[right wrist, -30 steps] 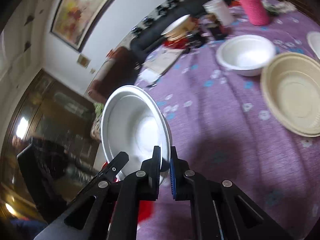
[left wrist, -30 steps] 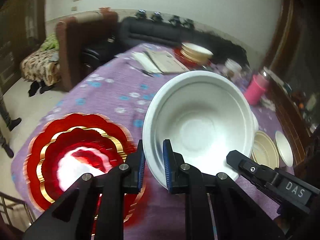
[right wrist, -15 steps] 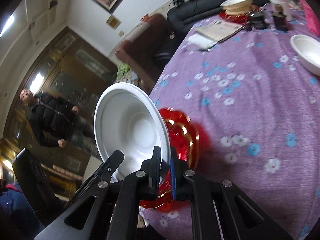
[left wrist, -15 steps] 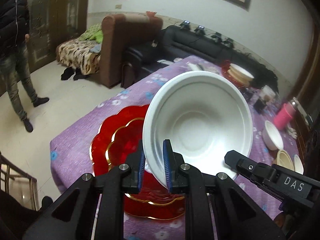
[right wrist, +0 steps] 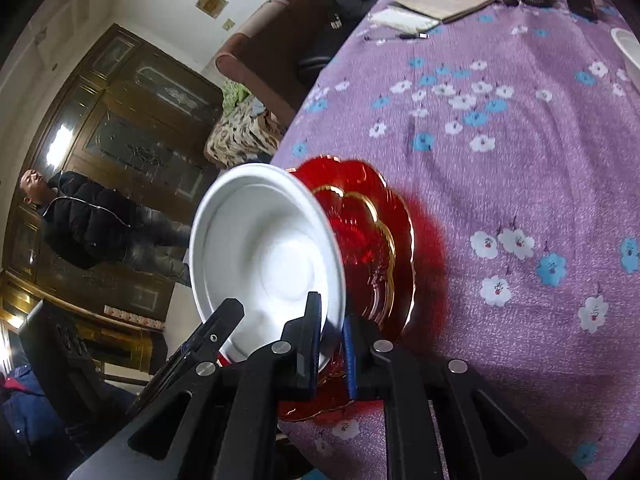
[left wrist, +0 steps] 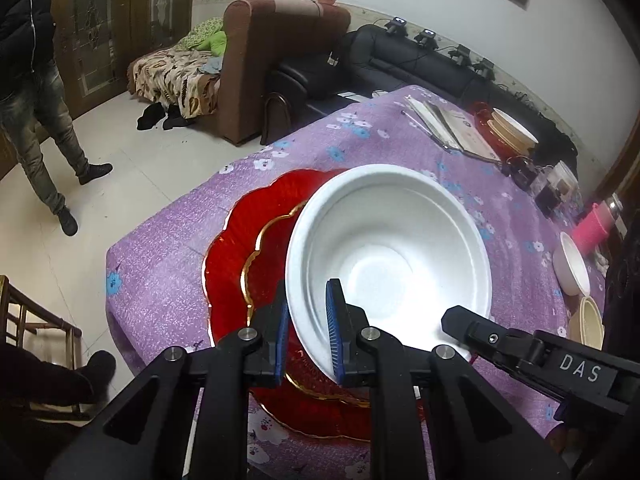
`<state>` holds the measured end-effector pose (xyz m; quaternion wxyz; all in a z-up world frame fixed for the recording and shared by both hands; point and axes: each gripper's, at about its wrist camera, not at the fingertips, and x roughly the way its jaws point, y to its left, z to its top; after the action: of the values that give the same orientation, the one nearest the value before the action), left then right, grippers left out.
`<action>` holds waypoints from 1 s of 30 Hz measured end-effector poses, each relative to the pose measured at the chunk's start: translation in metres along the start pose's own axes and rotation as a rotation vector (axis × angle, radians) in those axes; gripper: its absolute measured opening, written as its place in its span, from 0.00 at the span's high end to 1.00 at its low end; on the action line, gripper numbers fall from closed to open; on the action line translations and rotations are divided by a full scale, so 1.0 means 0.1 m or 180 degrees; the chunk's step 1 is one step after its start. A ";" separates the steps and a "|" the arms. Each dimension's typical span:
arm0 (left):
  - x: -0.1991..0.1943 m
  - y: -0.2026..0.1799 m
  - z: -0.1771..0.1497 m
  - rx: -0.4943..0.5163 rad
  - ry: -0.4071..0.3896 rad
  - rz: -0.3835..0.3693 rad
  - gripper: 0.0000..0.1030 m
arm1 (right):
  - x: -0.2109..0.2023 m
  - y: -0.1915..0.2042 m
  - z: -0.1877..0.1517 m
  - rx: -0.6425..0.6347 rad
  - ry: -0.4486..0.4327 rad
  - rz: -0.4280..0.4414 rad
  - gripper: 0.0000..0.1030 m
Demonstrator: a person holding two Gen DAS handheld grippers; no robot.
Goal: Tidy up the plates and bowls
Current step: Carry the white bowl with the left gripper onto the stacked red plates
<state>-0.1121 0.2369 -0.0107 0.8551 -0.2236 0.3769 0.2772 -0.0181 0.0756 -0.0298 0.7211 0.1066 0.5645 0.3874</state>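
Note:
A large white bowl is held by both grippers, tilted, just above a red scalloped plate with gold trim at the near corner of the purple flowered table. My left gripper is shut on the bowl's near rim. My right gripper is shut on the opposite rim of the white bowl, with the red plate behind it. The right gripper's body shows in the left wrist view.
A small white bowl, a beige bowl and a pink cup sit at the right. Papers and stacked plates lie at the far end. A person stands on the floor at left. The table edge is close.
Both grippers carried the white bowl back over the red plate and lowered it; the plate now lies directly beneath the bowl.

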 end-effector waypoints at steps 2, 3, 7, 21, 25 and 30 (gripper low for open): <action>0.00 0.03 -0.01 -0.0016 0.0011 0.0004 0.86 | 0.05 0.01 0.02 -0.0001 0.0031 -0.0011 0.88; 0.00 0.04 -0.01 -0.0026 0.0014 0.0004 0.86 | 0.07 0.01 0.03 0.0008 0.0042 -0.0009 0.88; 0.02 0.06 0.00 -0.0041 0.0017 0.0023 0.86 | 0.14 0.01 0.05 0.0031 0.0099 -0.0013 0.88; -0.13 0.19 0.03 -0.0325 -0.0200 -0.0034 0.30 | 0.06 0.01 0.08 0.0115 -0.0055 0.0105 0.44; -0.25 0.25 0.05 -0.0492 -0.0459 0.0025 0.29 | -0.06 -0.04 0.10 0.0186 -0.0211 0.0162 0.27; -0.38 0.32 0.06 -0.0705 -0.0697 -0.0046 0.25 | -0.17 -0.11 0.09 0.0261 -0.0318 0.0300 0.20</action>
<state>-0.1503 0.2527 0.0168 0.8631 -0.2877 0.2469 0.3336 -0.0067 0.0588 -0.0207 0.7243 0.1817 0.5376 0.3917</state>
